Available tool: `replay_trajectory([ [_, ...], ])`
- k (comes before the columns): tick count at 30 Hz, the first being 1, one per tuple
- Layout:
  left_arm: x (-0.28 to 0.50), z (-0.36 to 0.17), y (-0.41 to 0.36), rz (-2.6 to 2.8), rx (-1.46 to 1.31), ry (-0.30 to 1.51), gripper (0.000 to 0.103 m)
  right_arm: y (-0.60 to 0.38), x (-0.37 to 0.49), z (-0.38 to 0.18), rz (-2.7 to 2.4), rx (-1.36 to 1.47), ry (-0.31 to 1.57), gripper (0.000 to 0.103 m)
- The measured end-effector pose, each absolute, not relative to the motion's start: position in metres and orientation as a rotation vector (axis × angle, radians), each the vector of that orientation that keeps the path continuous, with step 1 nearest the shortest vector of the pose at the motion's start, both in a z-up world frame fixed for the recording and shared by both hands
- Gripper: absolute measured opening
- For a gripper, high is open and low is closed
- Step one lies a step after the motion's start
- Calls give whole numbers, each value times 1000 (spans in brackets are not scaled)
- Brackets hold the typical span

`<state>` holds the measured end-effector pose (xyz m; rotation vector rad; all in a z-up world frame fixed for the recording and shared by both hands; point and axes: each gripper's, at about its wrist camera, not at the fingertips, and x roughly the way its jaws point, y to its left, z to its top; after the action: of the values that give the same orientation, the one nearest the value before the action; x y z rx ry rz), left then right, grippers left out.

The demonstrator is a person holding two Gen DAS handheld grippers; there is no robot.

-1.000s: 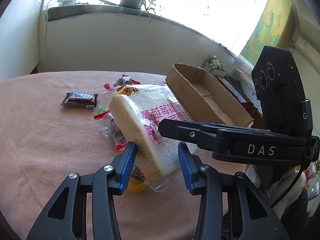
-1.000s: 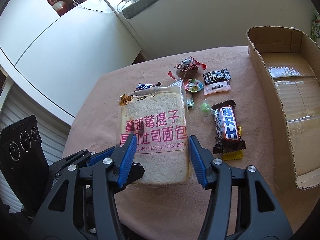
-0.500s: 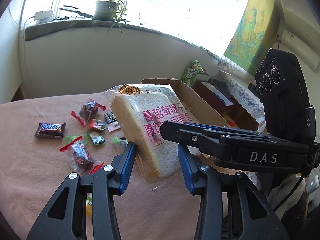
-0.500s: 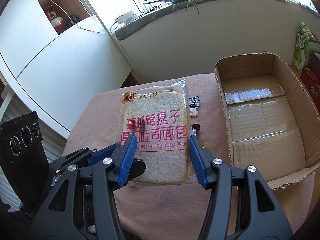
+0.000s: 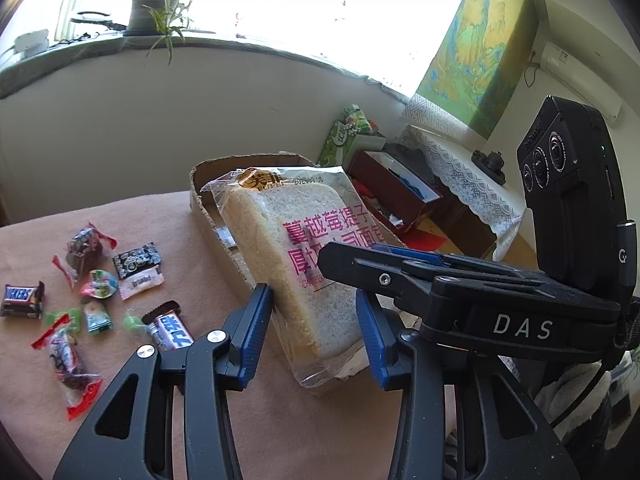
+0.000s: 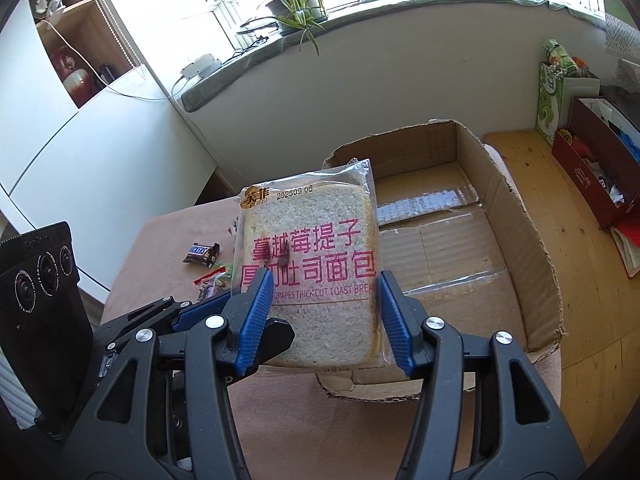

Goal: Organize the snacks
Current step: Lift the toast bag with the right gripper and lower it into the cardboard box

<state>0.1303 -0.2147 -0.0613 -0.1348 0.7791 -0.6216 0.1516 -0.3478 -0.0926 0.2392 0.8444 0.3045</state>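
Observation:
A clear bag of thick-cut toast bread [image 6: 312, 232] with pink lettering hangs in the air, gripped from two sides. My right gripper [image 6: 322, 292] is shut on its left and right edges. My left gripper [image 5: 314, 312] is shut across the thickness of the bread bag [image 5: 280, 240]. The bag hovers over the near left corner of an open cardboard box [image 6: 500, 184], whose floor is bare. From the left wrist, the box's wall [image 5: 200, 208] shows just behind the bag.
Loose snacks lie on the pink tablecloth [image 5: 140, 208] left of the box: a Snickers bar [image 5: 22, 300], a second chocolate bar [image 5: 170, 330], a black sachet [image 5: 136, 260] and several wrapped candies. Right of the table are a red box [image 6: 592, 168] and wooden floor.
Both grippers carried the bread bag to the right and slightly up, from above the loose snacks to the box's near corner. The grip on it stayed the same.

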Motion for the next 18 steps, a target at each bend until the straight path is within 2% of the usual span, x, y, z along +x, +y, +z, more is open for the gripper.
replay_trajectory([
  [18, 150, -72, -276, -672, -41, 835, 41, -411, 173, -107, 179, 264, 867, 56],
])
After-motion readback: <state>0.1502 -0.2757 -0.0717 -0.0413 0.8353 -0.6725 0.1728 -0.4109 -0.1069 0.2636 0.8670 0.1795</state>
